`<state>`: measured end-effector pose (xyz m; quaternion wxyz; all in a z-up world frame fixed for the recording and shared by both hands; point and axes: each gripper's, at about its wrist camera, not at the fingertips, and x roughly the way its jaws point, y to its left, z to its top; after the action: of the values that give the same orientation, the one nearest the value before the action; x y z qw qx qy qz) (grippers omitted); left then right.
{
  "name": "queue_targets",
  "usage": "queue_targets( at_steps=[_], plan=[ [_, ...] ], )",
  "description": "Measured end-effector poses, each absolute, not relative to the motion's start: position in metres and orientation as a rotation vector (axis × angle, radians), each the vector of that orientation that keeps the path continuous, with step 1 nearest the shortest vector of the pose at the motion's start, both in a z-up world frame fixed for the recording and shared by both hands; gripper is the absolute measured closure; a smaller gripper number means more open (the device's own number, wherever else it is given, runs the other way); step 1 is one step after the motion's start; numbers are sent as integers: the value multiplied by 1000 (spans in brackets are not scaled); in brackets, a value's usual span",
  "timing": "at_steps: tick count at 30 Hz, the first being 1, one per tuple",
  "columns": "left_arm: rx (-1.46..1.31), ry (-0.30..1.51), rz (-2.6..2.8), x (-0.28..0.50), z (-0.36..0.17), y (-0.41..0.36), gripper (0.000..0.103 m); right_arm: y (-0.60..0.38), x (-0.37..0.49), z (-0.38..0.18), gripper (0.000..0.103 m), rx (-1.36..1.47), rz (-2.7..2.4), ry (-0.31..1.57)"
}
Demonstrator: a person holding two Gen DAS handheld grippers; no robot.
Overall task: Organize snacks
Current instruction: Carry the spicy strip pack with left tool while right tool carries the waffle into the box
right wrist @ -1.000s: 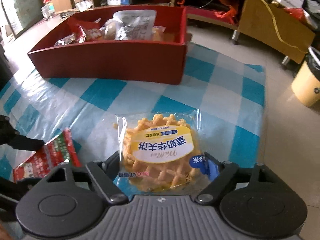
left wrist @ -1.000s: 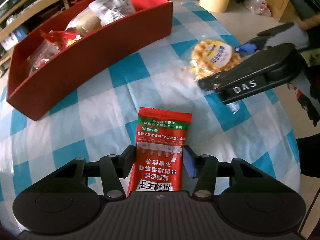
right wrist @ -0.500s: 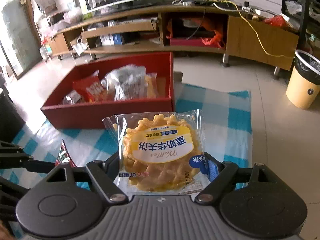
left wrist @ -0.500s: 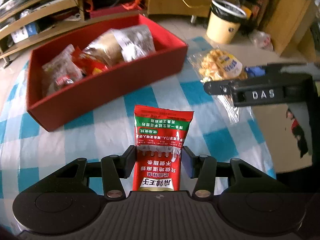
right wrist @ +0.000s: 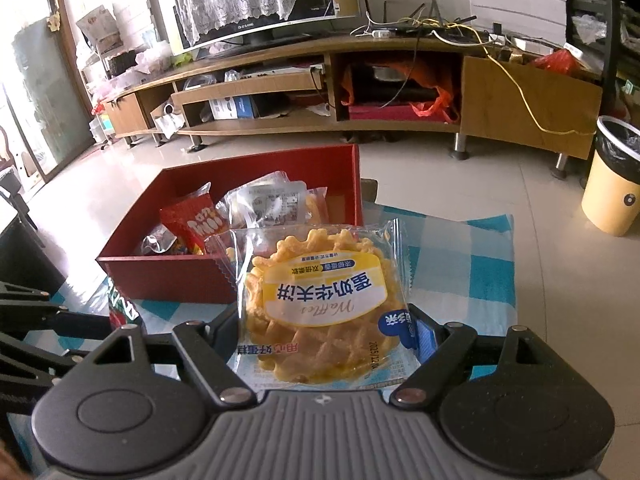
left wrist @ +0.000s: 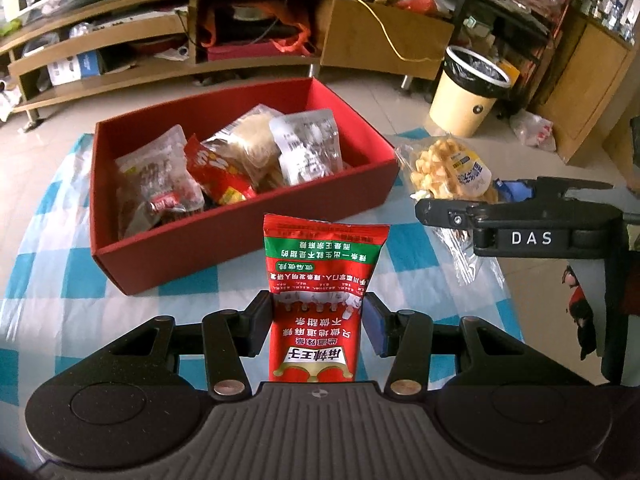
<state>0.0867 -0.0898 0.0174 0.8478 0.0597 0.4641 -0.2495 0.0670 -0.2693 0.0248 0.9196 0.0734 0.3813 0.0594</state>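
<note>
My left gripper is shut on a red snack packet and holds it up above the checkered table, in front of the red box. My right gripper is shut on a clear-wrapped waffle and holds it up to the right of the box. The right gripper and the waffle also show at the right of the left wrist view. The box holds several snack packs.
A blue and white checkered cloth covers the table. A yellow bin stands on the floor beyond the table's right edge. A long wooden TV cabinet runs along the back.
Both grippers have lifted their snacks off the table and risen, so the box's inside now shows from above.
</note>
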Motion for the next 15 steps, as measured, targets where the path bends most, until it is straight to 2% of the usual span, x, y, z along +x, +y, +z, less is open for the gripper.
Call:
queue_targets(
  at_steps=[15],
  plan=[
    [51,929,-473,109,38,-76,46,-260,81,32,22,158,150,755]
  ],
)
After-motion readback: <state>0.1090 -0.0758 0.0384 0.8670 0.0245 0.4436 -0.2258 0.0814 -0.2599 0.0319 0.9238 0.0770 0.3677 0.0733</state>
